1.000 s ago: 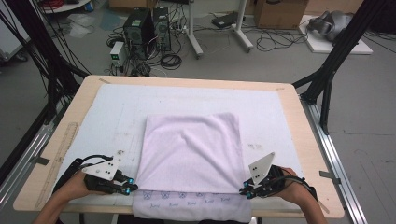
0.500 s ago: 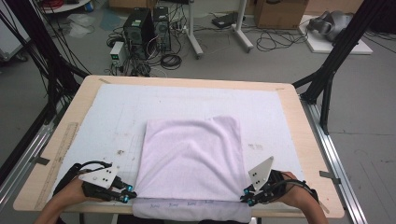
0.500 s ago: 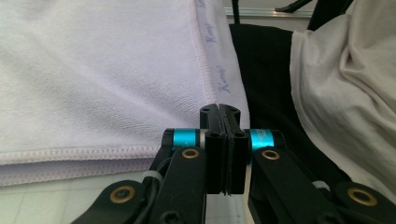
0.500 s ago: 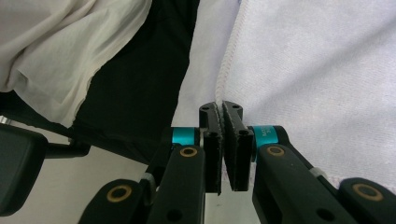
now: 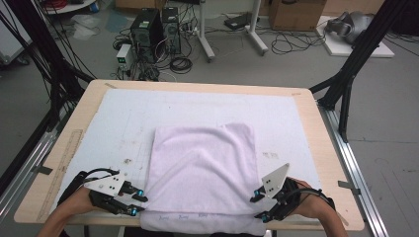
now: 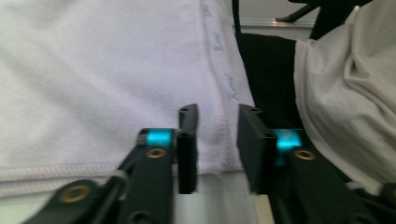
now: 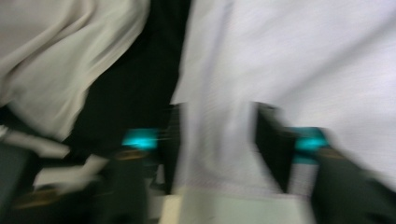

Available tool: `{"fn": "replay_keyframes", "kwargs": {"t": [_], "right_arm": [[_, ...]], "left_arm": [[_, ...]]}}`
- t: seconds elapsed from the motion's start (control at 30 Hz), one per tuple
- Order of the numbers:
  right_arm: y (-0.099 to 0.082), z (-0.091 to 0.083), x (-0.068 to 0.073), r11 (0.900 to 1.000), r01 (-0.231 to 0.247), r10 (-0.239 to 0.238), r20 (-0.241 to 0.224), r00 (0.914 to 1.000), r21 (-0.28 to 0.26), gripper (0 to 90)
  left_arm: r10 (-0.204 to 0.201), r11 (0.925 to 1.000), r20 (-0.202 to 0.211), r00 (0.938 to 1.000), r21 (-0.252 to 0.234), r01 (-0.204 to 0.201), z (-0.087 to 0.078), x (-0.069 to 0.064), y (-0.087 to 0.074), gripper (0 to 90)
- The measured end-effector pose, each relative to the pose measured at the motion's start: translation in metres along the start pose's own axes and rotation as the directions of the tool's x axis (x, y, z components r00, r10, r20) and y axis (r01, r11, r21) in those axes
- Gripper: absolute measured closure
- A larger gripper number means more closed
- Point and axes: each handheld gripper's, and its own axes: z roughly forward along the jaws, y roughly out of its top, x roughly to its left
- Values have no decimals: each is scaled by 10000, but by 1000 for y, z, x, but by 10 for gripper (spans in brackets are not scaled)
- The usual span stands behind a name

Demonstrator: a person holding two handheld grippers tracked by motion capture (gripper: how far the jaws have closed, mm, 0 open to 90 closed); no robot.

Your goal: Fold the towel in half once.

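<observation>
Left hand-held gripper (image 5: 139, 204): jaws just opened, spread astride the towel's (image 5: 202, 170) near left corner, pads clear. Right hand-held gripper (image 5: 259, 206): jaws just opened, spread astride the near right corner. Towel: folded, flat on the surface (image 5: 316, 143), between both grippers, near edge overhanging, long axis running away from the person.

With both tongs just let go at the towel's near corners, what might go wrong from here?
1. The towel hangs over the table's near edge, so it may slide off.
2. The left tongs, just opened, straddle the hem; pulling back may snag it.
3. The right tongs likewise straddle cloth and may undo the fold.
</observation>
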Motion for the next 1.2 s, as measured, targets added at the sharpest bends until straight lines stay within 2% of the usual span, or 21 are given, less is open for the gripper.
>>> {"fn": "replay_keyframes", "kwargs": {"t": [0.07, 0.13, 0.2, 0.23, 0.3, 0.33, 0.37, 0.47, 0.53, 0.6, 0.63, 0.67, 0.73, 0.8, 0.87, 0.93, 1.0, 1.03, 1.07, 1.13, 1.2], "right_arm": [[1, -4, -2, 9993, -177, 186, 287, 9994, -321, 273], [2, -8, -4, 9972, -373, 425, 798, 9959, -646, 179], [2, -12, -8, 9945, -606, 692, 1018, 9924, -848, 105], [2, -14, -10, 9914, -817, 935, 1163, 9888, -1022, 101], [2, -18, -15, 9858, -1062, 1237, 1353, 9831, -1300, 100], [2, -21, -19, 9830, -1122, 1335, 1462, 9802, -1452, 100], [2, -22, -21, 9808, -1188, 1427, 1541, 9777, -1548, 100], [3, -30, -33, 9718, -1404, 1782, 1999, 9635, -1895, 100], [4, -35, -40, 9649, -1578, 2066, 2357, 9496, -2101, 100], [5, -41, -49, 9588, -1677, 2288, 2735, 9343, -2295, 100], [5, -43, -54, 9548, -1789, 2444, 2846, 9270, -2372, 100], [5, -45, -57, 9517, -1842, 2553, 2997, 9193, -2457, 100], [6, -49, -65, 9495, -1902, 2663, 3207, 9090, -2494, 100], [8, -53, -72, 9468, -1951, 2793, 3521, 8933, -2559, 100], [10, -56, -79, 9448, -1908, 2808, 3578, 8906, -2665, 100], [13, -59, -86, 9478, -1903, 2813, 3902, 8767, -2557, 100], [14, -60, -94, 9443, -1995, 2939, 3979, 8691, -2618, 101], [15, -60, -97, 9455, -2014, 2952, 4120, 8620, -2560, 101], [15, -61, -101, 9474, -2023, 2952, 4324, 8520, -2481, 101], [16, -64, -108, 9423, -2162, 3142, 4524, 8346, -2556, 101], [15, -67, -115, 9359, -2307, 3367, 4838, 8078, -2662, 101]], "left_arm": [[-34, 10000, -477, 9989, -86, 30, -1, 3, -1, 475], [-206, 9993, -833, 9963, -337, 178, -4, 8, -1, 391], [-527, 9976, -1320, 9898, -520, 462, -8, 13, 0, 300], [-615, 9969, -1478, 9871, -572, 535, -10, 17, 2, 244], [-861, 9951, -1938, 9773, -651, 748, -14, 22, 5, 137], [-908, 9946, -2034, 9749, -682, 785, -16, 25, 7, 115], [-1037, 9933, -2216, 9696, -740, 893, -18, 29, 9, 100], [-1149, 9923, -2602, 9587, -747, 987, -22, 42, 16, 63], [-1246, 9916, -2787, 9523, -697, 1093, -25, 51, 20, 52], [-1515, 9877, -2981, 9424, -823, 1327, -26, 60, 23, 44], [-1664, 9855, -3152, 9343, -847, 1470, -28, 65, 25, 17], [-1758, 9843, -3235, 9298, -757, 1597, -29, 70, 26, 17], [-1851, 9826, -3581, 9151, -828, 1664, -32, 78, 29, 17], [-2103, 9769, -3576, 9099, -1134, 1812, -36, 87, 30, 17], [-2059, 9785, -3774, 9029, -892, 1859, -38, 95, 30, 17], [-2236, 9747, -3921, 8923, -913, 2041, -39, 102, 31, 17], [-2228, 9748, -4030, 8877, -842, 2065, -40, 109, 32, 17], [-2319, 9727, -4073, 8834, -902, 2138, -40, 112, 33, 17], [-2301, 9728, -4135, 8809, -744, 2192, -41, 117, 34, 17], [-2222, 9740, -4425, 8688, -596, 2187, -43, 124, 39, 17], [-2401, 9702, -4506, 8598, -808, 2286, -44, 134, 42, 17]]}}
